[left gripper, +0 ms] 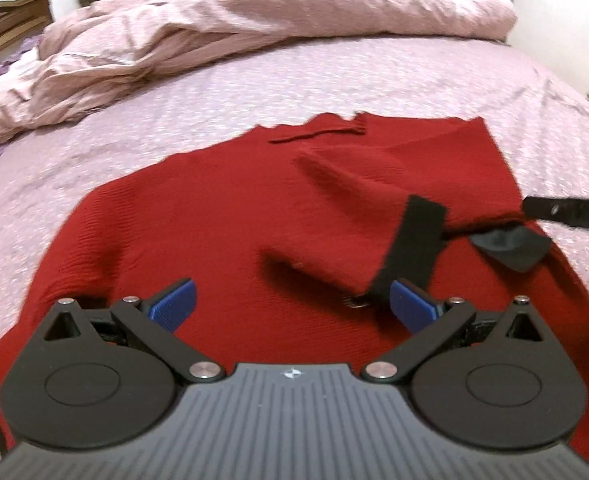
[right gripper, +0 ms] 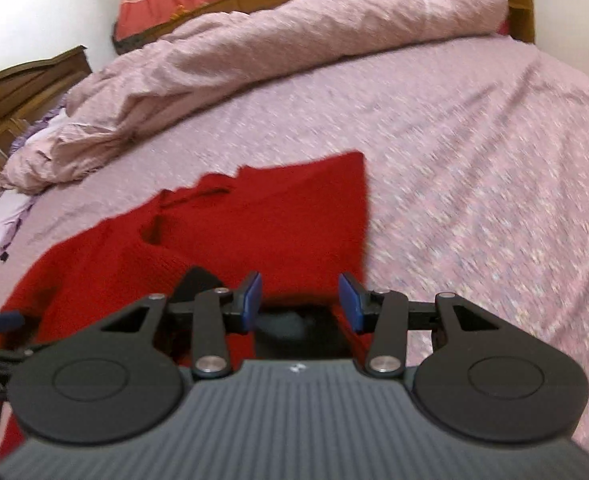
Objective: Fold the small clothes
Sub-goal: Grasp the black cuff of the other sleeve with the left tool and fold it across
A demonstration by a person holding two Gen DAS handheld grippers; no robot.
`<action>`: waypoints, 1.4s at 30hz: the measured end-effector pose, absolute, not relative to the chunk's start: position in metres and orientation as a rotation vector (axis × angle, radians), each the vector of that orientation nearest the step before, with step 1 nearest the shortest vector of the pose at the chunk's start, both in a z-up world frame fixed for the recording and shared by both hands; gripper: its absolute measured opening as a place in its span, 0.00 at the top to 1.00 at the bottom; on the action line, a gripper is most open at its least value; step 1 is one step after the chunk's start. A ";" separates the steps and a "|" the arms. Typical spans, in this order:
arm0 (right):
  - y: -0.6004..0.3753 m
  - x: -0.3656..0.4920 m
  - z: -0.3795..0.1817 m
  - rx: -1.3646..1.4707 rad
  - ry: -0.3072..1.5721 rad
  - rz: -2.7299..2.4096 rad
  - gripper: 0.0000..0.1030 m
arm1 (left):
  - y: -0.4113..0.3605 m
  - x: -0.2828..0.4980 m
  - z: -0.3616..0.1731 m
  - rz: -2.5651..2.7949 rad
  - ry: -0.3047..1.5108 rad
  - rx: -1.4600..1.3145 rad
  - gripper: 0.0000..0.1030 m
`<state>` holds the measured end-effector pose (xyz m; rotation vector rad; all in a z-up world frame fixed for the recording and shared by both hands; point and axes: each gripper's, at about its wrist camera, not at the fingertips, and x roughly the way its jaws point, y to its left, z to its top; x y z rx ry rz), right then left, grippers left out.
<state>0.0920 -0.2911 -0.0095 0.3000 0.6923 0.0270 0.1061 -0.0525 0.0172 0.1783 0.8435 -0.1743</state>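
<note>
Left wrist view: my left gripper (left gripper: 292, 304) hangs over a red knitted garment (left gripper: 198, 216) spread on the pink bedsheet (left gripper: 394, 80). Its jaws stand wide apart with nothing pinched between them. A sleeve with a black cuff (left gripper: 412, 240) lies folded across the garment body, its cuff end just ahead of the right-hand pad (left gripper: 412, 306). A crumpled pink duvet (left gripper: 214, 28) lies well beyond the jaws.

Right wrist view: my right gripper (right gripper: 300, 302) points down at the garment's near edge. Its jaws are partly spread; the blue pads (right gripper: 252, 296) press on nothing. Red fabric (right gripper: 286, 220) lies straight ahead of the gap and to its left; bare sheet (right gripper: 474, 180) lies to its right. A dark fold shows below the gap; I cannot tell what it is.
</note>
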 end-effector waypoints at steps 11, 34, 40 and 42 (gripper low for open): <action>-0.304 0.083 -0.041 0.304 0.711 -0.027 0.55 | -0.121 0.134 -0.018 -0.255 0.874 0.291 0.00; -0.306 0.083 -0.061 0.326 0.702 -0.003 0.56 | -0.074 0.142 -0.002 -0.133 0.745 0.211 0.77; -0.304 0.083 -0.060 0.314 0.703 -0.008 0.56 | -0.034 0.157 0.003 -0.031 0.750 0.145 0.77; -0.304 0.084 -0.060 0.307 0.704 -0.009 0.56 | -0.022 0.161 0.004 -0.005 0.740 0.140 0.76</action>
